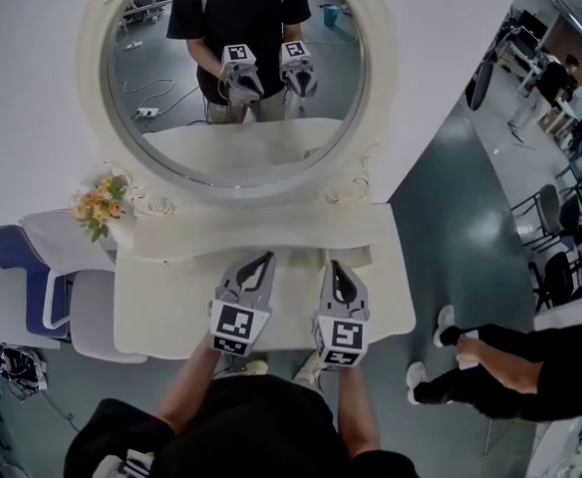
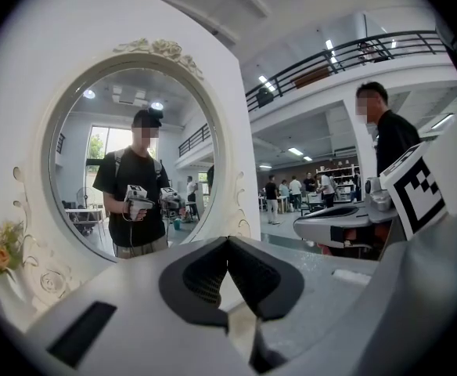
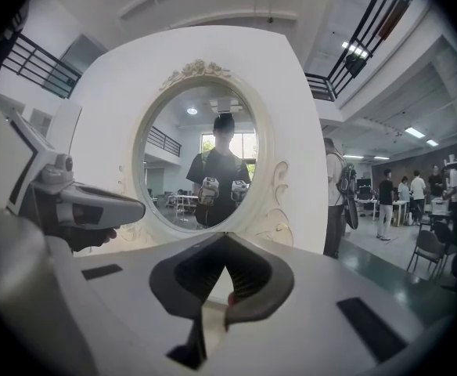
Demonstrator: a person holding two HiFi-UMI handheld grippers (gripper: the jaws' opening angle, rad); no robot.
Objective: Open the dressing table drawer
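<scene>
The cream dressing table [image 1: 171, 307] stands against a white wall, with an oval mirror [image 1: 241, 68] over it. No drawer front shows from above; the table's front edge lies under my arms. My left gripper [image 1: 259, 263] hovers over the tabletop and points at the mirror [image 2: 127, 171]. Its jaws meet at the tips, shut on nothing [image 2: 228, 240]. My right gripper [image 1: 333, 269] hangs beside it, a little to the right. It is shut too, with nothing between its pads [image 3: 227, 238]. The mirror [image 3: 205, 163] reflects both grippers.
A bunch of yellow and orange flowers [image 1: 100, 205] sits at the table's back left corner. To the left of the table stands a blue and white chair [image 1: 42, 277]. A person in black [image 1: 510, 361] stands on the green floor at the right.
</scene>
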